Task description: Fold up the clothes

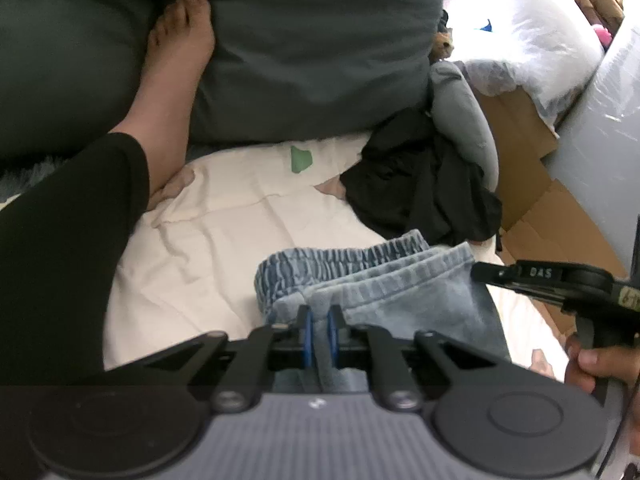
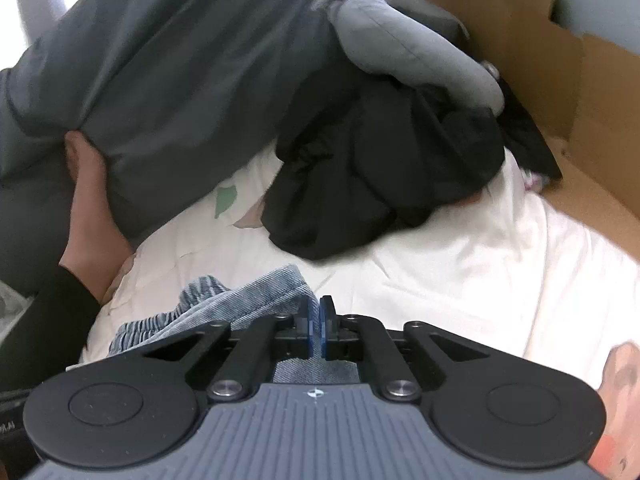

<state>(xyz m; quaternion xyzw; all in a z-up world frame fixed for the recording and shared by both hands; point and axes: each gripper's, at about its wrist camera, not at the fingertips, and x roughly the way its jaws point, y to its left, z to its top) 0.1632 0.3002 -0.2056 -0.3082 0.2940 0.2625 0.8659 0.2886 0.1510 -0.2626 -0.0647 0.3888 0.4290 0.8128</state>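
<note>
Cream bedsheet underneath, dark grey pillow behind. Left wrist view: left gripper clamped on hem of light-blue denim elastic-waist shorts lying on sheet, black crumpled garment beyond. Right wrist view: right gripper pinched shut on shorts' denim edge.

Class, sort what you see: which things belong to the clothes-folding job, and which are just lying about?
Part of the job:
left gripper
right gripper
denim garment, pinched by both
black clothes heap

Lying about:
dark grey pillow
cardboard box
white bedsheet
</note>
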